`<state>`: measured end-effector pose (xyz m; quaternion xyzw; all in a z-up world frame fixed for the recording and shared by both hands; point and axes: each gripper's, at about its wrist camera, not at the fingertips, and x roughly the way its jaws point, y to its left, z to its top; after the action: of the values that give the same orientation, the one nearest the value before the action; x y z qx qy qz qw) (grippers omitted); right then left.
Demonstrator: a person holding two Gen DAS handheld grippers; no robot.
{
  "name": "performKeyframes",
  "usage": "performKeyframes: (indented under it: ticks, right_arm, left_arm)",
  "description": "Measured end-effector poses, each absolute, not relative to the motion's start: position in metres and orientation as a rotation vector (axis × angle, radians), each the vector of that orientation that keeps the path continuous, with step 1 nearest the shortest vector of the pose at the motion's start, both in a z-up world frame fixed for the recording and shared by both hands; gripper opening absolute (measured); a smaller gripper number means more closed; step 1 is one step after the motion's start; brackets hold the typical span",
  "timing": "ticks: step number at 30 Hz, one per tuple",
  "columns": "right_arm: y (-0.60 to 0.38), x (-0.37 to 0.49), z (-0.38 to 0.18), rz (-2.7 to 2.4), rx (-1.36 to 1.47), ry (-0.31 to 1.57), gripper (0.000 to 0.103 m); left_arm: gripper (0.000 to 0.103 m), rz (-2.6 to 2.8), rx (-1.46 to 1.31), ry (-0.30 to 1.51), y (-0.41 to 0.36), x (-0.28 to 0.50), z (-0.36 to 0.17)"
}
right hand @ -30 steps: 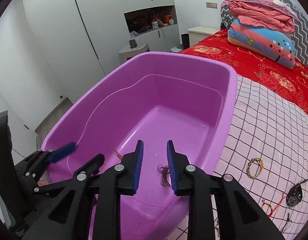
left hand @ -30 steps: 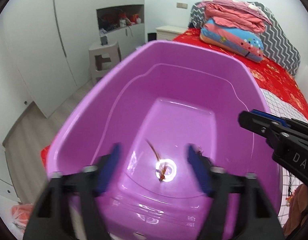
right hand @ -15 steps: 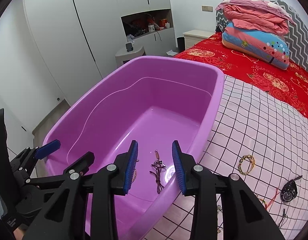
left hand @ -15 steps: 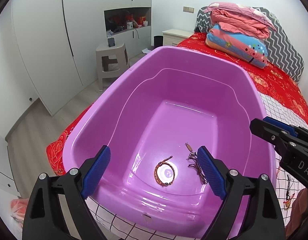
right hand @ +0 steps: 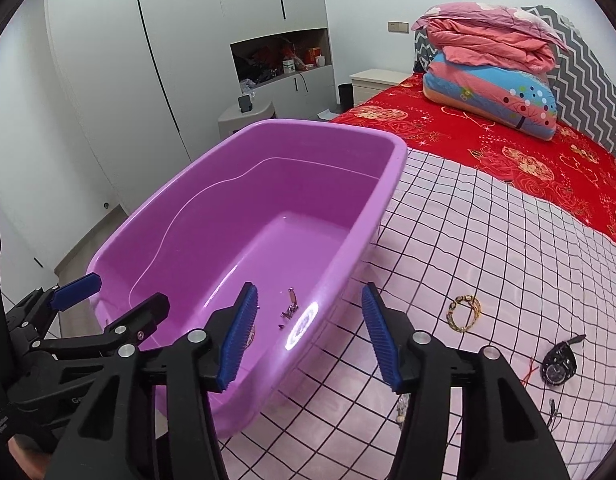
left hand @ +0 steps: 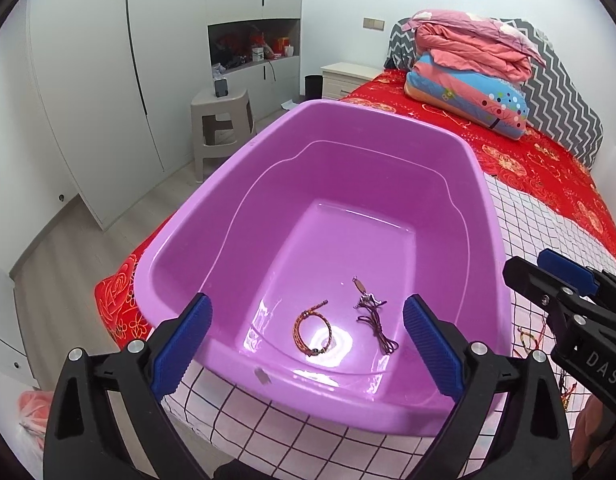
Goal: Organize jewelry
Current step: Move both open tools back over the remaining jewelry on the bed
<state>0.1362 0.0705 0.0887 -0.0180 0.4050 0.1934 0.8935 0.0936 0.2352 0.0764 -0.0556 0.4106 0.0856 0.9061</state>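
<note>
A purple plastic tub point(left hand: 488, 216) stands on the checked bedcover. On its floor lie an orange braided bracelet point(left hand: 313, 330) and a dark cord necklace with a small pendant point(left hand: 372, 312); the pendant also shows in the right wrist view point(right hand: 291, 304). My left gripper point(left hand: 308, 348) is open and empty above the tub's near rim. My right gripper point(right hand: 308, 344) is open and empty over the tub's right rim point(right hand: 392, 184). A gold bracelet point(right hand: 464, 314) and a black watch point(right hand: 559, 364) lie on the cover to the right.
More thin cords and small pieces point(right hand: 552, 410) lie on the checked cover point(right hand: 488, 248) at the right. Folded quilts point(right hand: 492, 68) sit on the red sheet behind. A stool point(left hand: 222, 128) and white wardrobes point(left hand: 84, 80) stand left of the bed.
Both grippers have pulled back and up from inside the tub. The right gripper has opened wide and swung right; the bracelet and necklace now lie loose on the tub floor.
</note>
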Motion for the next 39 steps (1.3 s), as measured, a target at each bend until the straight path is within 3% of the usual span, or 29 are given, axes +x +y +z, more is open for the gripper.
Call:
performKeyframes:
  ticks: [13, 39]
  right_arm:
    - [0.019, 0.097, 0.08, 0.322, -0.015, 0.852, 0.059]
    - [-0.131, -0.019, 0.014, 0.083, 0.139, 0.947, 0.059]
  left_arm:
    - [0.096, 0.16, -0.111, 0.858, 0.208, 0.07, 0.08]
    - [0.097, -0.064, 0.008, 0.858, 0.078, 0.003, 0.052]
